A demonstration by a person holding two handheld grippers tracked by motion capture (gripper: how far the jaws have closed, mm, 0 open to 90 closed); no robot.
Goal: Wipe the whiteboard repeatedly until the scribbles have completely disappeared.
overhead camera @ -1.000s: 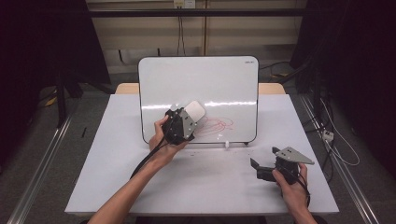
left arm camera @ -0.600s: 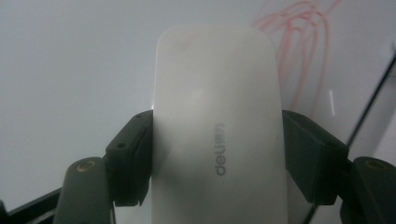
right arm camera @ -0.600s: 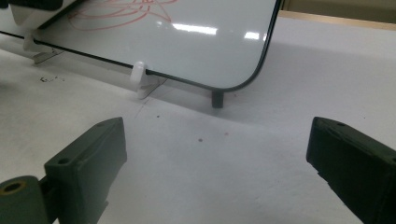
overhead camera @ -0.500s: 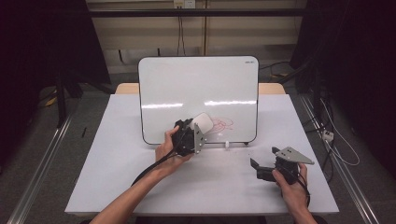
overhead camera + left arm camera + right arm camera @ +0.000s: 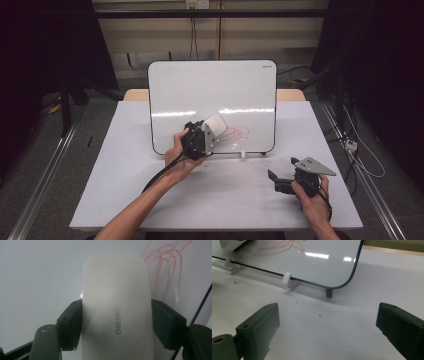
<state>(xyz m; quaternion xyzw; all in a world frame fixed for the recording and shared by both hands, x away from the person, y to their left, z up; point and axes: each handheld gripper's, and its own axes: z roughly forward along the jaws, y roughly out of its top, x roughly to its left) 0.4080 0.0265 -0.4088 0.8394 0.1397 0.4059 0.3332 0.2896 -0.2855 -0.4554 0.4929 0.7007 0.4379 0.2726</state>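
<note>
A whiteboard [image 5: 210, 95] stands tilted on the white table [image 5: 125, 190], with a red scribble [image 5: 239, 133] low on its face. My left gripper [image 5: 207, 131] is shut on a white eraser [image 5: 215, 123], pressed against the board just left of the scribble. In the left gripper view the eraser [image 5: 116, 310] sits clamped between both jaws, and the red scribble [image 5: 170, 265] lies at the upper right. My right gripper [image 5: 272, 179] rests open on the table at the front right, nothing between its jaws. In the right gripper view the whiteboard's lower corner [image 5: 337, 267] and scribble [image 5: 277, 246] lie ahead.
Small white clip feet [image 5: 286, 280] hold the board's bottom edge, and a black leg [image 5: 329, 293] props it. Eraser dust specks [image 5: 239, 282] dot the table near the board. Dark stands and cables [image 5: 360, 150] flank the table on the floor.
My left gripper has carried the eraser rightward and down across the board toward the red scribble. The right gripper has stayed in place.
</note>
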